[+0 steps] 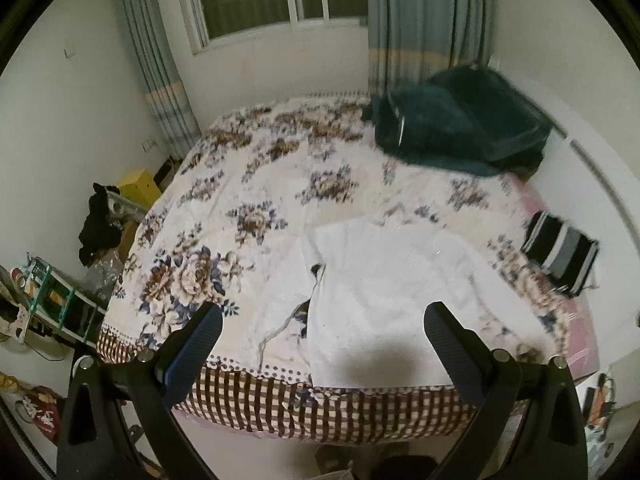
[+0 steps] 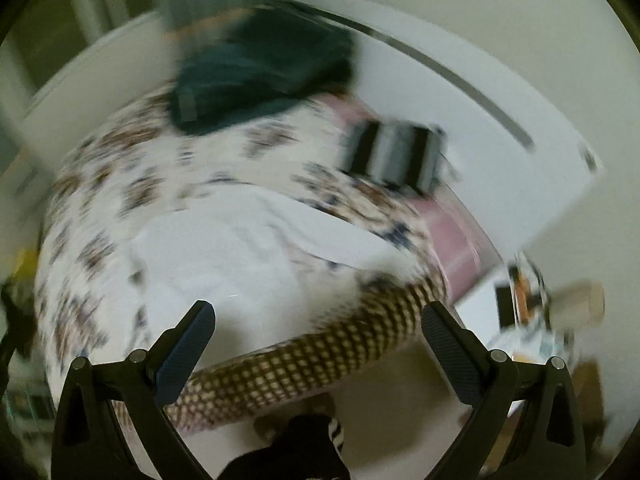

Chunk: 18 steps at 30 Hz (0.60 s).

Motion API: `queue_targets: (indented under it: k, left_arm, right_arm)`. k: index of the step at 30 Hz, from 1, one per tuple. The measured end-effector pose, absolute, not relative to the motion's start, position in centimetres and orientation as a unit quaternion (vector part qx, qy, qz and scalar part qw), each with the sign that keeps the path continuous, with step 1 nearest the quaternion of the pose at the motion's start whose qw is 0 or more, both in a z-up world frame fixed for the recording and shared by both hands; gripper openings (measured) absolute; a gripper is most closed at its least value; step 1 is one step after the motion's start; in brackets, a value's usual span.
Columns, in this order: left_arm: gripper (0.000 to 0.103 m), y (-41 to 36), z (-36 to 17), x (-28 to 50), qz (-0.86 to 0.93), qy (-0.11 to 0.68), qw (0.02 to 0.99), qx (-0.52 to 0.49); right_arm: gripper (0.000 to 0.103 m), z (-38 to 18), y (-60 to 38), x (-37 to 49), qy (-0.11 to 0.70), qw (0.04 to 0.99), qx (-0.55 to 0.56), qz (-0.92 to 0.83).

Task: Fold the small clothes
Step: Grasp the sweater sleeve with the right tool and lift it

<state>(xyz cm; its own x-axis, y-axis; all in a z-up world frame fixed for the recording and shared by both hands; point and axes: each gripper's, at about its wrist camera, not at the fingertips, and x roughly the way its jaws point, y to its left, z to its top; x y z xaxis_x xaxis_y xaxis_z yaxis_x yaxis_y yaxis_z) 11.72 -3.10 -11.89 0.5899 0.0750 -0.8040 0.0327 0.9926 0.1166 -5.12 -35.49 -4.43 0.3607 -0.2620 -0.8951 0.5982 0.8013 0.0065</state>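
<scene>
Left wrist: left gripper [image 1: 322, 322] spread, empty, above white garment [image 1: 384, 280] flat at bed's [image 1: 320, 412] near edge, looks pre-grasp, next pinch a hem; right wrist (blurred): right gripper [image 2: 318, 318] spread, empty, garment below

Before you, a bed [image 1: 256, 184] under a floral quilt with checked border carries a flat white garment [image 1: 384, 280], a folded black-and-grey striped garment [image 1: 560, 252], and a dark teal blanket heap [image 1: 460, 128].

Dim indoor light, fisheye edges bowed and dark; left view mostly sharp, right view heavily motion-blurred.
</scene>
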Motion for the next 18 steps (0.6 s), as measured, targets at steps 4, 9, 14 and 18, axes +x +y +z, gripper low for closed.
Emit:
queue_targets:
  k: [4,9,14,18]
  left_arm:
    - [0.103,-4.3,-18.0,15.7,0.028,0.473,0.877,0.082]
    - [0.103,-6.2,-25.8,20.3,0.053,0.503,0.858,0.092]
    - [0.103,-7.9,-33.6,24.3,0.091,0.545,0.828,0.099]
    - [0.103,-9.4,-39.1,27.4,0.114,0.595,0.788,0.111]
  right_arm:
    - [0.063,-12.8,-44.8,-5.4,0.523,0.755,0.234,-0.320]
    - [0.065,-26.1,-58.0,-4.7,0.525,0.692,0.354,-0.346]
    - [0.066,-41.0,-68.1,-3.0,0.551,0.614,0.431,-0.366]
    - [0.074,-51.5,-72.7,-2.6,0.561,0.548,0.496,-0.372]
